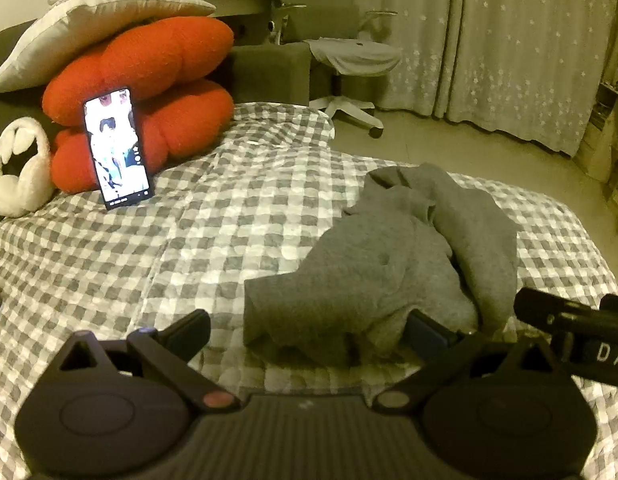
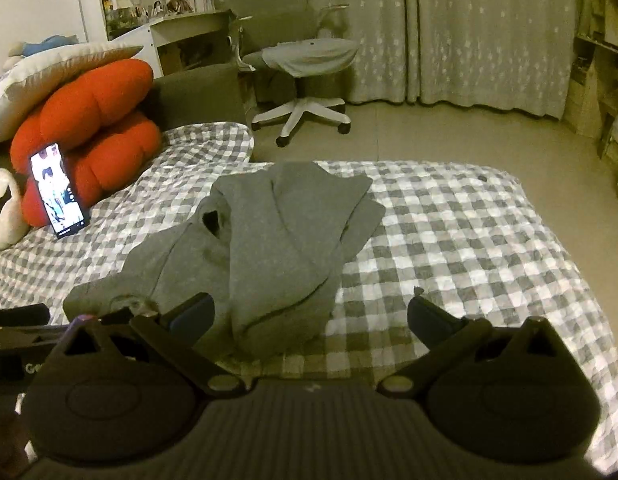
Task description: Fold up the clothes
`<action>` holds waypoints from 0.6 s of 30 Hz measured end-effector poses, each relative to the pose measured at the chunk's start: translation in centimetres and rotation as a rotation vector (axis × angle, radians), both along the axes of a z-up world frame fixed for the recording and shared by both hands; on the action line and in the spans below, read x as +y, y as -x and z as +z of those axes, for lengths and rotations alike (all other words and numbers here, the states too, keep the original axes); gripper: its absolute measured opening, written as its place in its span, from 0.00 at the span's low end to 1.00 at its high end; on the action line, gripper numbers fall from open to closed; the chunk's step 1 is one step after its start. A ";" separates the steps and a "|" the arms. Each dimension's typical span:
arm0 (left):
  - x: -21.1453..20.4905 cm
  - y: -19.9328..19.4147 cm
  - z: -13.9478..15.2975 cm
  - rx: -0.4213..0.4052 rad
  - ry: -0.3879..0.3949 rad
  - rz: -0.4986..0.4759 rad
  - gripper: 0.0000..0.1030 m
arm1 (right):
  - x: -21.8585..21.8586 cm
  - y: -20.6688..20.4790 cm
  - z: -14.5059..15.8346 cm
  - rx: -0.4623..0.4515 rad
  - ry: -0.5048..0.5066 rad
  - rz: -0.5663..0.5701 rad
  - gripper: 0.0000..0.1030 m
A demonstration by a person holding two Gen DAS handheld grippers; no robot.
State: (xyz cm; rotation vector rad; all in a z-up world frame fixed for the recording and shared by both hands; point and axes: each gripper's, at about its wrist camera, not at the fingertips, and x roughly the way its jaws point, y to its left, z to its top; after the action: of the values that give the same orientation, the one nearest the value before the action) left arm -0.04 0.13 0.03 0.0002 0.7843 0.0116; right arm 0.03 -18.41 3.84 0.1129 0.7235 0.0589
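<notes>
Plain grey garment (image 2: pixel 269 248) on a bed cover (image 2: pixel 449 232) in grey-and-white checks. Red cushion (image 1: pixel 149 92) under a white pillow (image 1: pixel 85 20) – white fluffy earmuffs (image 1: pixel 21 172) beside. Curtains (image 2: pixel 469 32) pale grey with small white stars – both claws black.

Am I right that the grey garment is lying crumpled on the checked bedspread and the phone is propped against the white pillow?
Not quite. The grey garment does lie crumpled on the checked bedspread, but the phone leans against the red cushion, not the white pillow stacked above it. The left wrist view shows this most clearly.
</notes>
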 end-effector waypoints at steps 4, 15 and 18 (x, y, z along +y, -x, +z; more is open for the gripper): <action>0.4 0.2 0.1 -0.012 0.015 0.003 1.00 | 0.3 -0.2 -0.1 -0.006 0.010 0.002 1.00; 0.7 0.5 -0.2 -0.024 -0.010 0.028 1.00 | 0.9 -0.5 -0.4 -0.030 0.014 0.006 1.00; 0.9 0.5 -0.2 -0.023 -0.012 0.031 1.00 | 1.1 -0.7 -0.5 -0.023 0.010 0.008 1.00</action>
State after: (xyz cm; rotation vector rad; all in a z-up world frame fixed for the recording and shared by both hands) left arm -0.53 0.99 -0.20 -0.0006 0.7617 0.0459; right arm 0.74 -17.35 3.35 0.0995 0.7012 0.0636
